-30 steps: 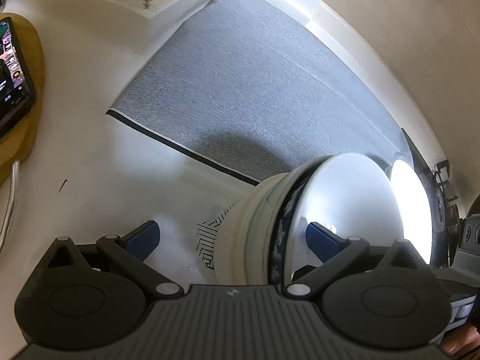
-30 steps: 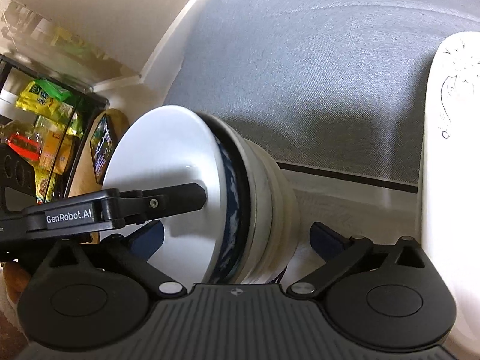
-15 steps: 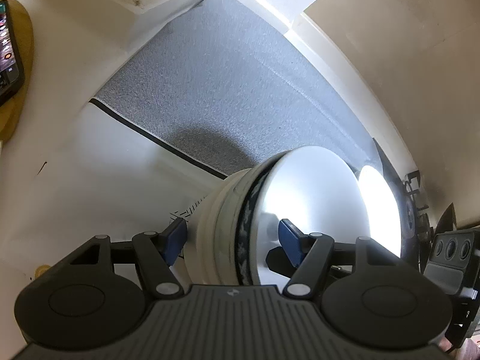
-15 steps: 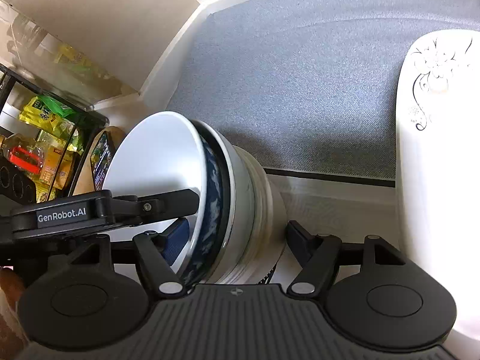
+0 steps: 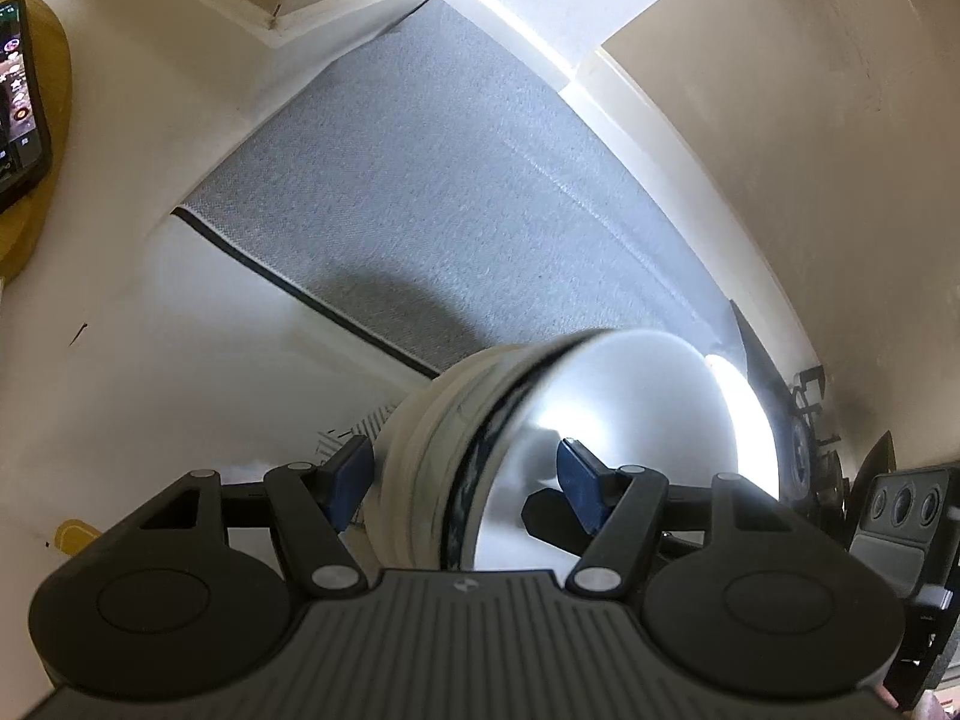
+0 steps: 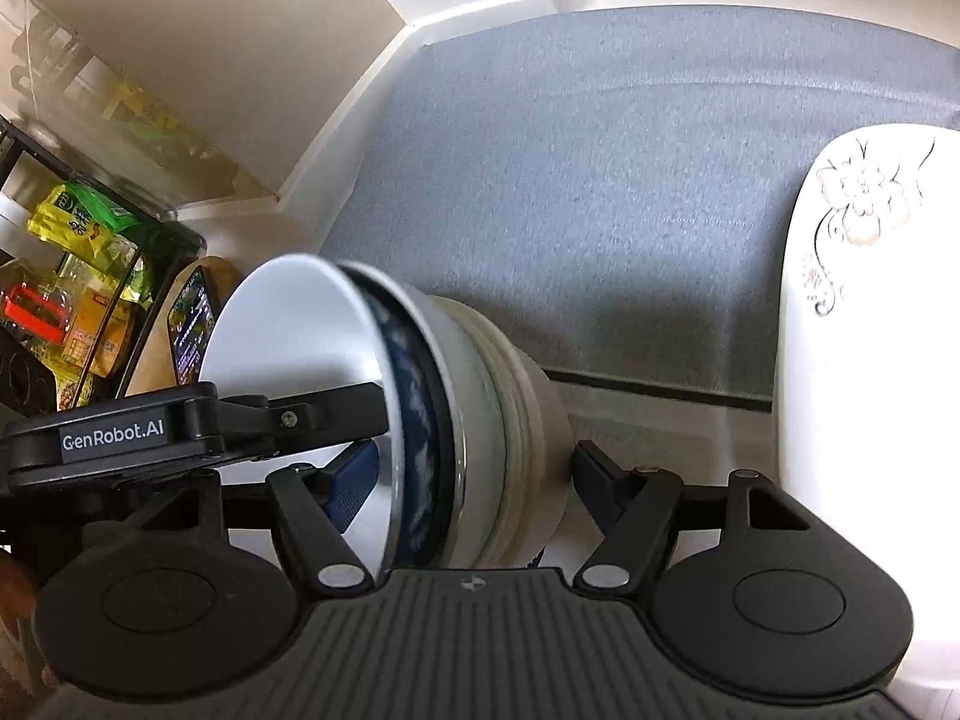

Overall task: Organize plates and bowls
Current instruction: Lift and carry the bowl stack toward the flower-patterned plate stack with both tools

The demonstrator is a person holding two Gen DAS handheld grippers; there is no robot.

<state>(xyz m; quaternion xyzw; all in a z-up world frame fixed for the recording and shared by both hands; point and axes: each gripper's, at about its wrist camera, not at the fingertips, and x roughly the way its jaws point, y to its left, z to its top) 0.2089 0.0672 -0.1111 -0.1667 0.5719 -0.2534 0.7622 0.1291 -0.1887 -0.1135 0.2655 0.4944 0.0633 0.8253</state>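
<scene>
Only on the right wrist view, flowered plate [image 6: 852, 324] beside bowl stack [image 6: 456, 420].

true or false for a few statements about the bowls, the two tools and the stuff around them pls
1. The bowls are nested into one stack that sits between the fingers of both tools. True.
2. The left tool has one blue pad inside the innermost bowl and one outside the stack. True.
3. The flower-patterned plate is held by the right tool. False: it lies to the right of that tool, and no finger is on it.
4. The mat under the scene is red. False: it is grey with a dark edge.
5. A phone with a lit screen lies on a wooden board. True.
6. One bowl in the stack has a dark blue pattern. True.
</scene>
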